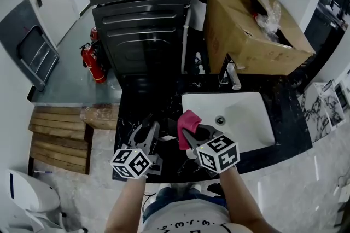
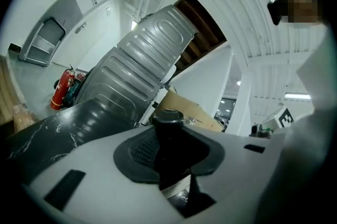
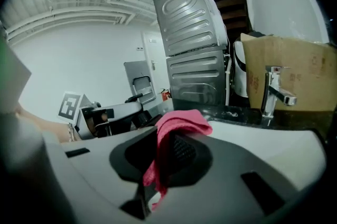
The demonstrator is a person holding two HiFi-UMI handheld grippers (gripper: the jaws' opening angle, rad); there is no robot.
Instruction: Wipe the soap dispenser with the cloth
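Note:
In the left gripper view, a black soap dispenser [image 2: 169, 136] with a round cap stands between the pads of my left gripper [image 2: 169, 160], which is shut on it. From the head view the left gripper [image 1: 149, 136] hovers over the black marble counter [image 1: 139, 103], left of the sink; the dispenser is hard to make out there. My right gripper [image 1: 192, 136] is beside it on the right, shut on a pink cloth [image 1: 187, 122]. In the right gripper view the cloth [image 3: 181, 124] drapes over the pads of the right gripper [image 3: 167, 157], and the left gripper shows at left.
A white sink [image 1: 246, 117] with a chrome faucet [image 1: 232, 74] lies to the right. Behind it sits a cardboard box [image 1: 246, 29]. A dark ribbed appliance [image 1: 142, 13] stands at the back, a red fire extinguisher [image 1: 93, 64] and wooden slats [image 1: 60, 141] at left.

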